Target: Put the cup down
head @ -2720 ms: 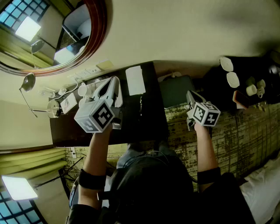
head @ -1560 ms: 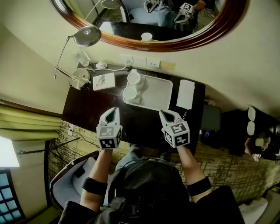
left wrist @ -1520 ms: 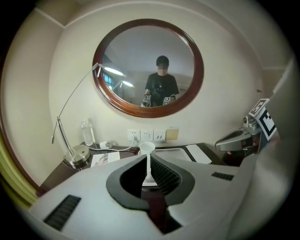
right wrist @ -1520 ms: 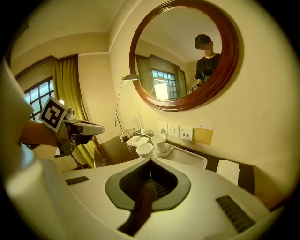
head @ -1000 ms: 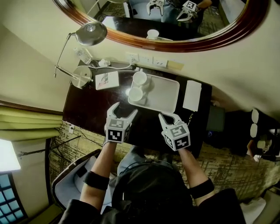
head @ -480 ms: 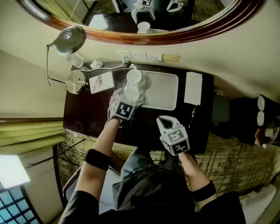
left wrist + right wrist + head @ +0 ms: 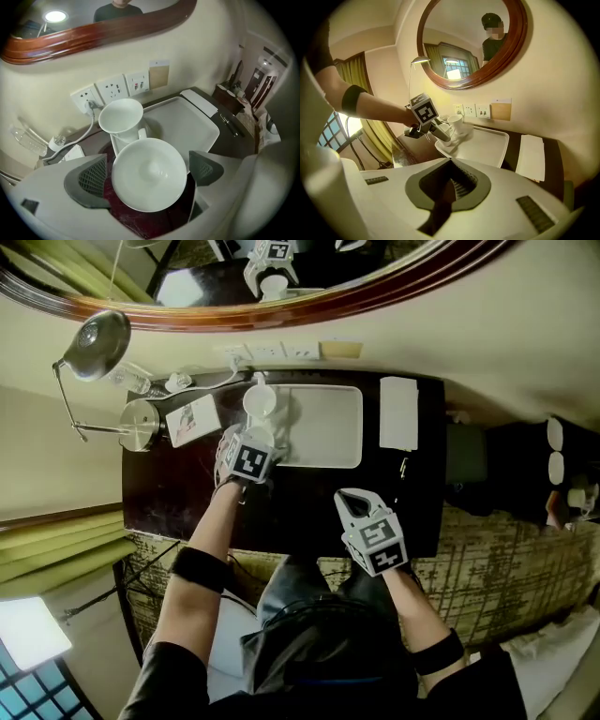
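Cup is seen fully only in the left gripper view: white, glossy, empty, upright, wide round mouth facing the cam; no handle can be made out. It is framed by the left gripper, whose jaws have just been opening and are spread wide, pads beside the rim at 9 and 3 o'clock w/o pressing, so the cup is released. In the head view the cup is covered by that gripper, at the 8 o'clock corner of the white tray on the dark desk. A 2nd cup is set at 11 o'clock of the first, just beside it. Only the right gripper view gives a side look: both cups are seen on the tray's corner. The right gripper is clenched, nothing held, above the desk's front edge at 5 o'clock of the tray
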